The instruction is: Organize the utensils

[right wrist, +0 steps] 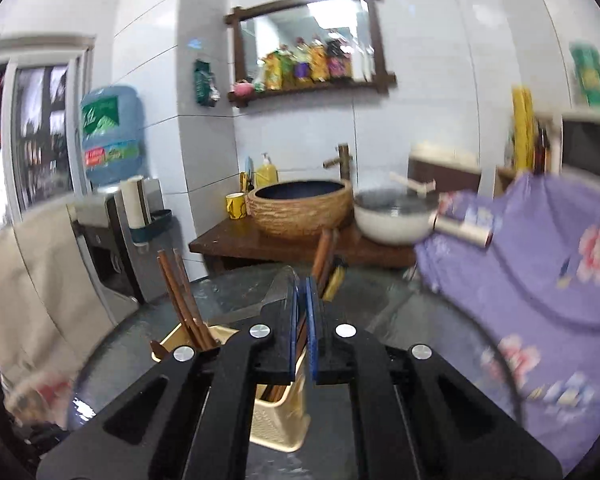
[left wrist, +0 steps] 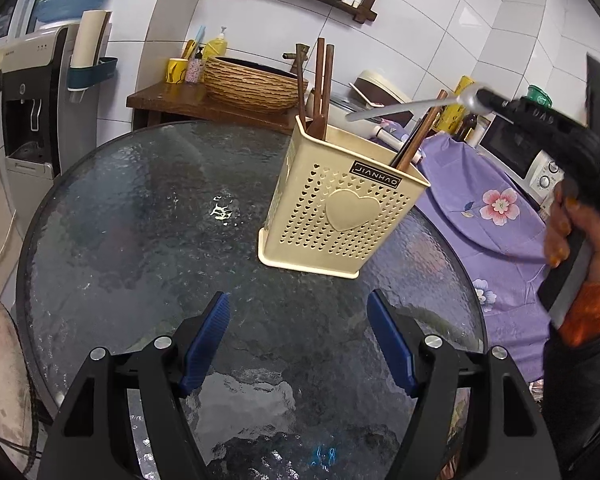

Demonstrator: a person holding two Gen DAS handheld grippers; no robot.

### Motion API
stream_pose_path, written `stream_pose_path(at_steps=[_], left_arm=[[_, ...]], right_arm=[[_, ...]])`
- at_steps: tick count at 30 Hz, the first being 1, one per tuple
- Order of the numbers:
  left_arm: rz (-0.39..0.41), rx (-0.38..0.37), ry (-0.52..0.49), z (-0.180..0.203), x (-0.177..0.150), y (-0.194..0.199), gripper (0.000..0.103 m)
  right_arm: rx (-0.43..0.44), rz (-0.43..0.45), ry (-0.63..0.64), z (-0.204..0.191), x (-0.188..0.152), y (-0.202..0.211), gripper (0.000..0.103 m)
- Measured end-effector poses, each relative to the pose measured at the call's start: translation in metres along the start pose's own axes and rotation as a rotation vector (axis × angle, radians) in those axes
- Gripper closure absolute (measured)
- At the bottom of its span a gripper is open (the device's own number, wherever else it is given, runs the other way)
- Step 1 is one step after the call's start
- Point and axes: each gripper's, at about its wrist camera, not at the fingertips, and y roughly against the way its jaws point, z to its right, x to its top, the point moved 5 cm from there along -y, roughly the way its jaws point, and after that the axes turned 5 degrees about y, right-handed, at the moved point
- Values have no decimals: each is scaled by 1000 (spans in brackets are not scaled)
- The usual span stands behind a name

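Step in hand, as judged: carrying a metal utensil to the holder. The right gripper (left wrist: 484, 99) is clamped on a silver utensil (left wrist: 404, 107), whose handle projects ahead of the jaws toward the open top of the cream utensil holder (left wrist: 342, 204); whether it is spoon or fork cannot be told. In the right wrist view the blue pads (right wrist: 311, 320) stand nearly together, holder directly below them. Wooden chopsticks (left wrist: 323, 84) already stand inside. The right hand (left wrist: 580, 236) holds its tool raised, angled across and slightly down. The left gripper (left wrist: 300, 340) hovers, jaws wide apart and empty, above the glass table (left wrist: 139, 220), holder ahead of them. Next move calls for tipping the handle downward over the opening before release.
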Motion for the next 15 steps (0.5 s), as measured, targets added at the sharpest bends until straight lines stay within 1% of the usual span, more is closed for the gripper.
stream_pose_path(at_steps=[3, 4, 6, 7, 9, 11, 12, 15], left_arm=[[13, 15, 0, -4, 0, 3, 33], [19, 22, 3, -5, 0, 4, 32], [23, 25, 12, -7, 0, 4, 31], [25, 25, 14, -6, 0, 4, 31], [28, 25, 8, -3, -1, 3, 31], [35, 29, -11, 3, -3, 5, 29], [40, 36, -21, 5, -3, 6, 27], [61, 65, -46, 7, -6, 13, 23]], right_arm=[[-43, 16, 186, -15, 20, 17, 98], [-59, 0, 262, -21, 23, 21, 98], [-90, -14, 340, -27, 25, 27, 98], [-101, -52, 377, -30, 23, 25, 98], [-96, -89, 380, -31, 16, 19, 98], [-102, -145, 398, -33, 4, 5, 98], [-103, -167, 402, -34, -4, -3, 98], [-80, -202, 394, -37, -24, -18, 98]])
